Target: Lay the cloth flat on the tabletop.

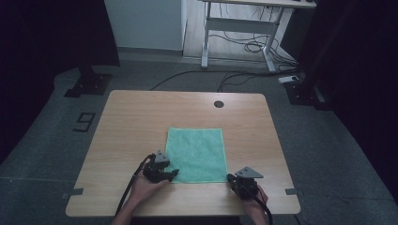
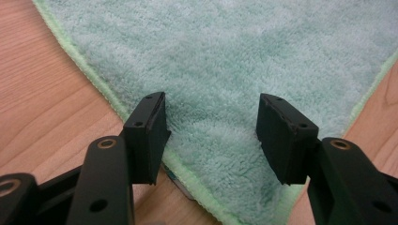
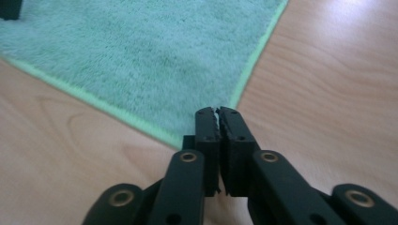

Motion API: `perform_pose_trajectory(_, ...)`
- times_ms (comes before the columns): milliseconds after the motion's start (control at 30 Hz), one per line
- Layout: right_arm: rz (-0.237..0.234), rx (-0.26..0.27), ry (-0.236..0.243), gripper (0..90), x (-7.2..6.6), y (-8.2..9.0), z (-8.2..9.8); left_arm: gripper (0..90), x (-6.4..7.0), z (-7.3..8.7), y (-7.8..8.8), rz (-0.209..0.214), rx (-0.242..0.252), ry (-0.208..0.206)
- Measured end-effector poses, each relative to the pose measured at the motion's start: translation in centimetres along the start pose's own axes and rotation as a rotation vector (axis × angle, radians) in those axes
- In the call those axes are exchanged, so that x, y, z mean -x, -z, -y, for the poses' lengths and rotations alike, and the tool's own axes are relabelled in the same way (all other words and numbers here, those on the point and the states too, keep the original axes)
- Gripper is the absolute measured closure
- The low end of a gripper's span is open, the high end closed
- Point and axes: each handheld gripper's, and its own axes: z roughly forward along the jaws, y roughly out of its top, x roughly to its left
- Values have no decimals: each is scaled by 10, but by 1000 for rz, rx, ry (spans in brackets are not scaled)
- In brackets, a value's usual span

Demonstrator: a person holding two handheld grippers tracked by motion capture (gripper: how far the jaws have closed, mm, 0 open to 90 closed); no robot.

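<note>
Your towel [image 1: 196, 154] lies flat on the table [image 1: 131, 122], a little right of centre and toward the near edge, with both near corners at your grippers.

The likeliest failure is on your right. The right gripper [image 1: 233, 178] has its jaws pressed together at the near right corner, and in the right gripper view the closed tips [image 3: 217, 117] sit over the corner's point. I cannot tell whether any cloth is caught between them or whether they closed on nothing just above it. If you lift now and the pinch is empty or holds only the hem, the corner will slip out and stay on the table.

On your left, the left gripper [image 1: 172, 174] has its jaws apart, straddling the near left corner with the pads [image 2: 149, 131] resting low over the pile and nothing gripped. Close too high and you will pinch only fluff. Push forward while closing and the corner may bunch or fold under.

If one side lifts and the other does not, the towel will drag askew.

Both your hands come in from the near edge, forearms low. Your left hand [image 1: 145, 187] angles the gripper toward the right, and your right hand [image 1: 253, 201] angles its gripper toward the left and far side, both nearly level with the table.
</note>
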Motion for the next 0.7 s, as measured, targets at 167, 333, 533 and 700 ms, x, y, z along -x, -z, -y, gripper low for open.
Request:
perform_pose_trajectory(167, -7, -6, -25, 867, 6, 10, 10, 433, 0, 2, 1, 3, 6, -8)
perform_pose_trajectory(333, 1, 58, -19, 738, 8, 16, -3, 417, -2, -3, 7, 9, 21, -2)
perform_pose_trajectory(533, -89, 62, 17, 615, 2, -14, -31, 422, -7, -18, 5, 1, 37, 1)
perform_pose_trajectory(700, -88, 21, 36, 520, -6, -46, -42, 424, -15, -22, -8, 6, -11, 8)
